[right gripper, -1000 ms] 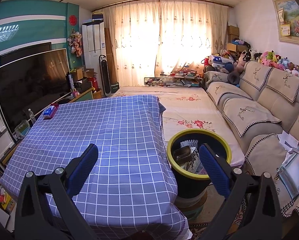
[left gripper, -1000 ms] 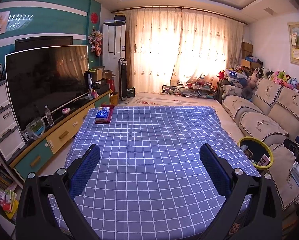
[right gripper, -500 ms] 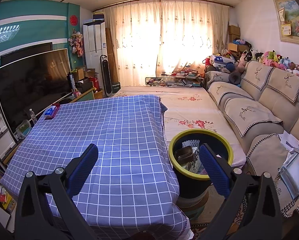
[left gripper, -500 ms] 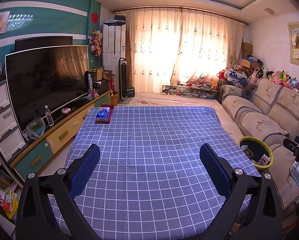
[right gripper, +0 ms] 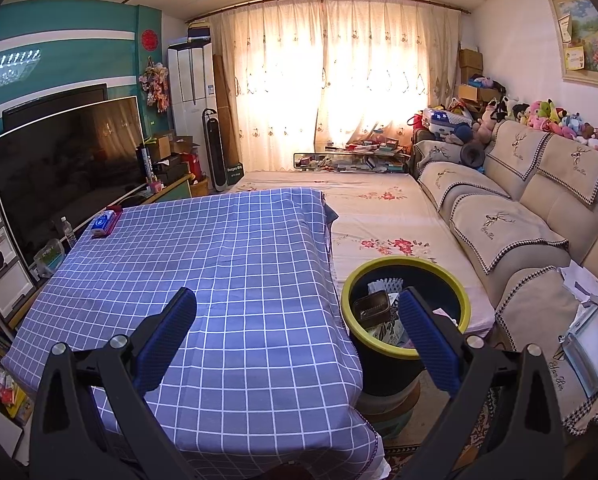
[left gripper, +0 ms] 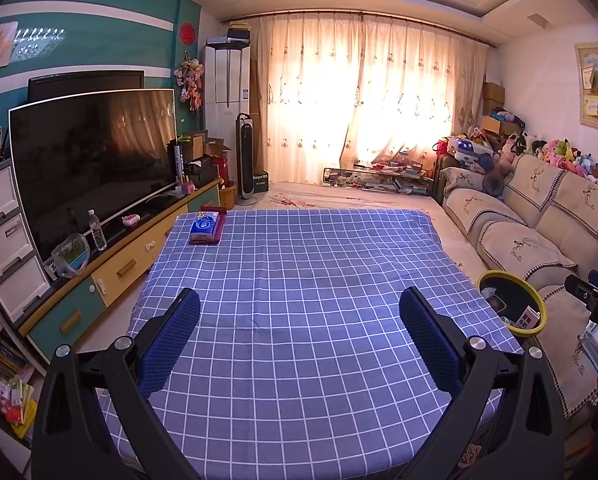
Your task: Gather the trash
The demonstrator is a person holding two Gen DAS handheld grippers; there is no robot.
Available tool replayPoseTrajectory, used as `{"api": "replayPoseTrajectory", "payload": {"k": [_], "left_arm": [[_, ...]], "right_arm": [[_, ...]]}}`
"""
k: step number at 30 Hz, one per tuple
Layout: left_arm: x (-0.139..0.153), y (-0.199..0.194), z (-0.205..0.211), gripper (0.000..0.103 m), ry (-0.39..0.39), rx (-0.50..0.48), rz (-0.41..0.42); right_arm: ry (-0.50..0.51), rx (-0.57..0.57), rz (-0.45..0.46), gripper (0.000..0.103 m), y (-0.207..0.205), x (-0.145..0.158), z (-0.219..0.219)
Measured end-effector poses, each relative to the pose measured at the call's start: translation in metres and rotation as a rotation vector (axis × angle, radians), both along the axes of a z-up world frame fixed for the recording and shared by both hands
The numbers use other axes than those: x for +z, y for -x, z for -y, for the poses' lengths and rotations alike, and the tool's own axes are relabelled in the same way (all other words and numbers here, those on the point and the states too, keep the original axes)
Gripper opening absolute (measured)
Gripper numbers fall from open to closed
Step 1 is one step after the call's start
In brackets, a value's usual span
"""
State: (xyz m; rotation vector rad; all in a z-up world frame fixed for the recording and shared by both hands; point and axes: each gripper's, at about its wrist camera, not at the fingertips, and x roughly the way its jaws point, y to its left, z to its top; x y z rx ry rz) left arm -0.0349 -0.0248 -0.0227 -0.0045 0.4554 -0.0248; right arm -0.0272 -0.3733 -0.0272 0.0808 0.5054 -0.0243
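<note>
Bright sun comes through the curtains at the far end of the room and makes them glow almost white. The rest of the room is dimmer and a bit orange. The dark TV screen on the left shines with a soft copy of the window. Both pictures are sharp. Walls and ceiling bend at the edges, and the corners go black.

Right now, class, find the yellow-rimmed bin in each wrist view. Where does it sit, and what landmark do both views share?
Left wrist: the bin sits at the right edge, past the table's right side, below the sofa.
Right wrist: the bin sits low, right of centre, beside the table, partly behind the right finger.
Shared landmark: the tissue pack on the checked cloth's far left corner.
</note>
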Motion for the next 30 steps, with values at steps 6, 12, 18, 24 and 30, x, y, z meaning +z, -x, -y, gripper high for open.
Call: {"api": "replayPoseTrajectory", "payload": {"k": [6,12,18,24,30], "left_arm": [[-0.0004,-0.0003,0.0003,0.098,0.002,-0.001,-0.003],[-0.0014,-0.0003,0.0003,0.098,0.000,-0.002,-0.004],[-0.0017,-0.0004,0.0006,0.098,-0.001,-0.002,-0.004],[-0.0021,-0.0014,0.0005,0.098,0.001,-0.004,-0.005],[-0.0038,-0.0022,0.0003,0.098,0.003,-0.005,-0.007]], "right_arm": [[0.000,0.001,-0.001,0.096,-0.0005,-0.0006,0.0000],[-0.001,0.002,-0.003,0.096,-0.0004,-0.0006,-0.0001],[-0.004,0.004,-0.007,0.096,-0.0025,-0.0052,-0.0006],[-0.005,0.006,-0.010,0.096,-0.0044,-0.0085,-0.0004],[-0.007,0.005,-0.011,0.096,-0.0043,-0.0090,-0.0006]]}}
